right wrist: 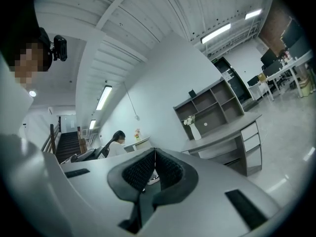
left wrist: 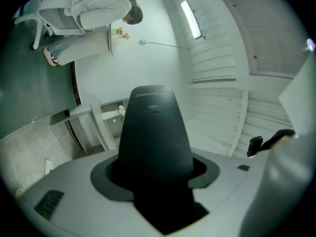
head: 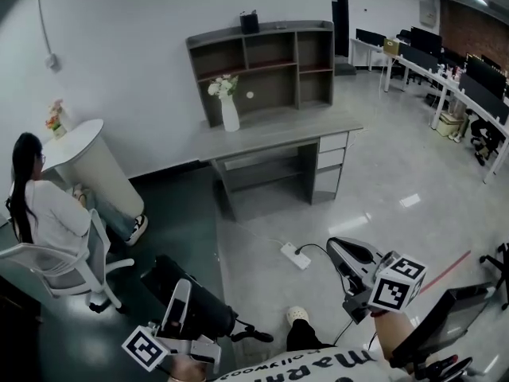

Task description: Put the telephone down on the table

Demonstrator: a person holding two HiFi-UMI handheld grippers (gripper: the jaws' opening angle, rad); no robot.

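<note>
Clamping my left gripper (head: 178, 307) on the black telephone (left wrist: 155, 132), I held it low over the floor (head: 382, 173), well apart from the grey desk (head: 278, 134) with its shelf unit and white vase (head: 229, 114). My right gripper (right wrist: 154, 168) had its jaws together with nothing between them, near a white power strip (head: 295, 255) on the floor.

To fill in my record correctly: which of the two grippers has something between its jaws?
The left gripper: it grips a black telephone. The right gripper has its jaws shut together with nothing between them.
</note>
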